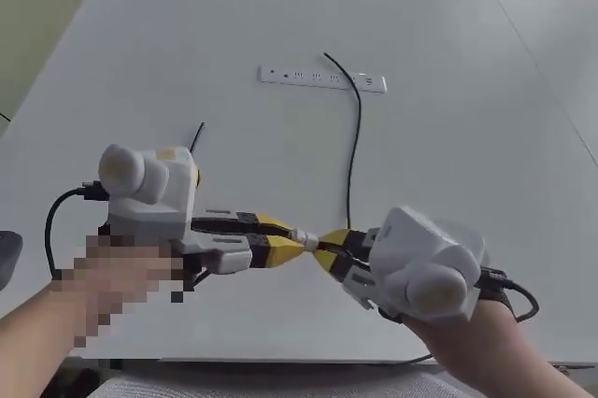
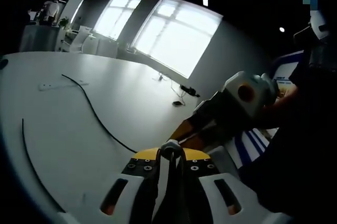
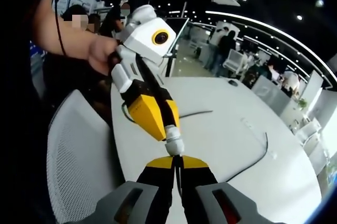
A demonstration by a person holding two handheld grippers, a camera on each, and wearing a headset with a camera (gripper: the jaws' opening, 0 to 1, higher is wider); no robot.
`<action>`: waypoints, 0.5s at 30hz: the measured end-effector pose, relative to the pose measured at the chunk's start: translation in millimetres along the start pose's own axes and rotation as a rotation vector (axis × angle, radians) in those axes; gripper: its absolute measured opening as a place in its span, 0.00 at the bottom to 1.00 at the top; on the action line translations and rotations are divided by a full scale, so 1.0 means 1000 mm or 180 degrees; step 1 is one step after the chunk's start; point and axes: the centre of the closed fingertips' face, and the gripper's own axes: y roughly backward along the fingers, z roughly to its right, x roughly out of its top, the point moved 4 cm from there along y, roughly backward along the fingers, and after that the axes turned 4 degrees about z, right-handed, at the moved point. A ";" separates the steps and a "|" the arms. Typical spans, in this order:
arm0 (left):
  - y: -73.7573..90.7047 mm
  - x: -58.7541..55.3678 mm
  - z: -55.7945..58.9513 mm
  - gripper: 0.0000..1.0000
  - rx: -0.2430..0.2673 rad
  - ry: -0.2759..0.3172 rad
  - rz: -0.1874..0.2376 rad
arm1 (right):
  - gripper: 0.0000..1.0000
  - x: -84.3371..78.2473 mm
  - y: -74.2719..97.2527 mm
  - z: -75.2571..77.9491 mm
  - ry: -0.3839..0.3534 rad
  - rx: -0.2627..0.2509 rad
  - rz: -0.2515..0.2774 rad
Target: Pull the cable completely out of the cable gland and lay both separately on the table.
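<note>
Above the near edge of the desk [image 1: 448,136], left gripper [image 1: 291,246] jaws clamp the cable gland [image 1: 306,239]; right gripper [image 1: 324,251] jaws pinch the cable [image 1: 359,127], opposed for a straight pull.

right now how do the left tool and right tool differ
The left tool is shut on the white cable gland; the right tool is shut on the black cable beside it. What the left tool holds is off the table; the right tool's cable trails across it. Both shut, tips facing.
</note>
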 end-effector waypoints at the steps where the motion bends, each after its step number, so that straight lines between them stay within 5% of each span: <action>1: 0.000 0.000 0.000 0.16 0.0001 0.0004 -0.0002 | 0.00 0.000 0.000 0.000 0.0005 -0.0005 -0.0001; 6: -0.001 0.001 0.000 0.16 0.0005 0.0070 0.0038 | 0.00 0.000 0.001 0.002 0.0066 -0.0028 0.0001; 9: 0.000 0.001 0.002 0.16 0.0011 -0.0088 0.0033 | 0.00 -0.001 0.001 0.002 0.0097 -0.0037 0.0003; 15: -0.001 0.000 0.001 0.15 0.0013 -0.0085 0.0023 | 0.00 -0.003 0.001 0.002 0.0050 -0.0041 0.0006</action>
